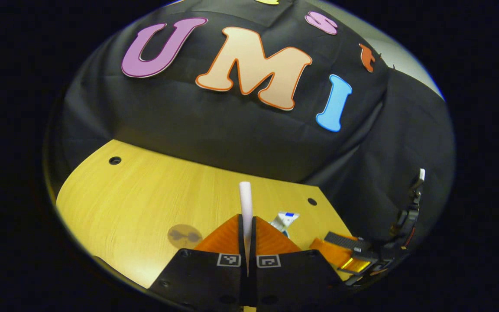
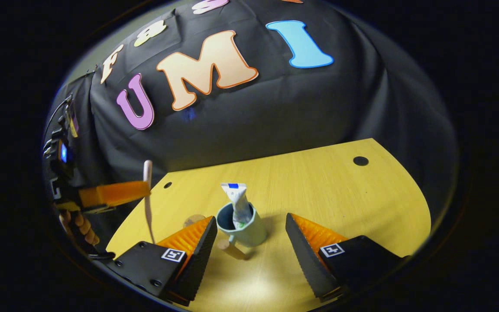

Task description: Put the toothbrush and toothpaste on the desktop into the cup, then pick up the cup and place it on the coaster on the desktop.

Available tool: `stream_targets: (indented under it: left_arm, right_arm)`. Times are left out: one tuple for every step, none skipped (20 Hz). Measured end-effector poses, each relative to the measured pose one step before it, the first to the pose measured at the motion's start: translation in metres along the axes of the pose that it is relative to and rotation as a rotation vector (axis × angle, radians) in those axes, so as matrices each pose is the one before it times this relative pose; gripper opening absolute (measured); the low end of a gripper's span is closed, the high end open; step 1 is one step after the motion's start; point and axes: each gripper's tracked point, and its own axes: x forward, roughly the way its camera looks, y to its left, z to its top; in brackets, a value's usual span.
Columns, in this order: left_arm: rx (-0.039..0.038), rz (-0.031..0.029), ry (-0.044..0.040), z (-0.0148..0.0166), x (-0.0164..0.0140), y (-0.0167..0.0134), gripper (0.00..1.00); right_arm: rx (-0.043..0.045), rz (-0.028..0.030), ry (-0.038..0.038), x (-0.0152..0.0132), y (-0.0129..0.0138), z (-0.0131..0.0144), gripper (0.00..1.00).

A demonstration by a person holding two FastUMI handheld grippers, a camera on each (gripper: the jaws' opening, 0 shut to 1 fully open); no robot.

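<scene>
My left gripper [image 1: 247,219] is shut on a white toothbrush [image 1: 245,200] that stands upright between its fingers, held in the air above the wooden desktop [image 1: 124,199]. A pale green cup [image 2: 249,232] with a wooden handle [image 2: 232,250] stands on the desktop [image 2: 362,203], and the toothpaste tube [image 2: 237,200] sticks out of it. My right gripper [image 2: 251,223] is open, one finger on either side of the cup and not touching it. The round brownish coaster [image 1: 184,236] lies left of the cup. In the right gripper view the left gripper [image 2: 145,189] holds the toothbrush [image 2: 147,208] left of the cup.
Black cloth walls close the back and sides of the desktop. Small dark holes [image 2: 361,160] mark the desktop's far corners. A hand [image 2: 78,227] holds the left gripper at the left edge. The right gripper [image 1: 334,253] shows low on the right in the left gripper view.
</scene>
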Motion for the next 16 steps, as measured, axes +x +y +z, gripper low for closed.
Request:
stream_targets:
  left_arm:
    - [-0.00248,-0.02206,-0.00884,0.00276,0.01045,-0.00894,0.0]
    - [-0.00768,-0.01603,-0.01906,0.0035,0.0098,-0.0067,0.0]
    - [-0.00556,-0.01977,-0.00954,0.00087,0.0114,-0.00705,0.0]
    - [-0.00455,-0.00716,-0.01386,0.00279,0.0096,-0.00431,0.0]
    - [0.00327,-0.00362,-0.01004,-0.00006,0.00941,-0.00337,0.0]
    - [0.00263,-0.00066,-0.01689,0.00234,0.00972,-0.00191,0.0]
    - [0.00248,0.00084,-0.00982,-0.00007,0.00792,-0.002,0.0]
    - [-0.00086,-0.00281,-0.01004,0.00013,0.00855,-0.00119,0.0]
    - [-0.00818,0.00247,-0.00812,-0.00224,0.00655,-0.00172,0.0]
    - [-0.00656,-0.00201,0.0012,-0.0043,0.00615,-0.00082,0.0]
    - [-0.0082,0.00459,0.00824,-0.00597,0.00463,0.00025,0.0]
    - [-0.00003,0.00859,0.01745,-0.00705,0.0033,0.00082,0.0]
    - [0.00579,0.0124,0.015,-0.00662,0.00335,0.00303,0.0]
    - [0.0028,0.00906,0.01059,-0.00504,0.00089,0.00158,0.0]
    - [0.0055,0.00661,0.00097,-0.00325,0.00064,0.00091,0.0]
    - [0.00526,0.00419,-0.00332,-0.00245,-0.00059,0.00029,0.0]
  right_arm:
    - [-0.00117,-0.01145,0.00617,-0.00695,-0.00622,-0.00374,0.97]
    - [0.00061,-0.01197,0.00783,-0.0053,-0.00639,-0.00357,0.97]
    - [0.00747,-0.00862,0.00607,-0.00518,-0.00407,-0.00192,0.97]
    - [0.00869,-0.00943,0.00491,-0.00565,-0.00484,-0.00356,0.97]
    - [0.00737,-0.01093,0.0033,-0.00419,-0.00532,-0.00176,0.97]
    - [0.00663,-0.01158,0.00233,-0.00394,-0.00535,-0.00111,0.97]
    - [0.00448,-0.01085,-0.00009,-0.00538,-0.0056,-0.00268,0.97]
    - [0.0003,-0.01188,-0.0013,-0.00364,-0.00619,-0.0018,0.97]
    - [0.00106,-0.01484,0.00256,-0.00315,-0.00597,-0.00196,0.97]
    - [0.00703,-0.01206,0.00648,-0.00163,-0.00563,-0.00329,0.97]
    - [0.00984,-0.00921,0.00437,-0.00111,-0.00436,-0.00085,0.97]
    - [0.00819,-0.0112,0.0003,-0.00268,-0.00574,-0.00026,0.97]
    - [0.00784,-0.00874,-0.00166,-0.0005,-0.00437,0.00079,0.97]
    - [0.00777,-0.00429,-0.00196,-0.00075,-0.00355,0.00155,0.97]
    - [0.00604,-0.00322,-0.00142,0.00037,-0.00246,0.00142,0.97]
    - [0.00533,-0.00002,0.00153,0.00002,-0.00183,0.00023,0.97]
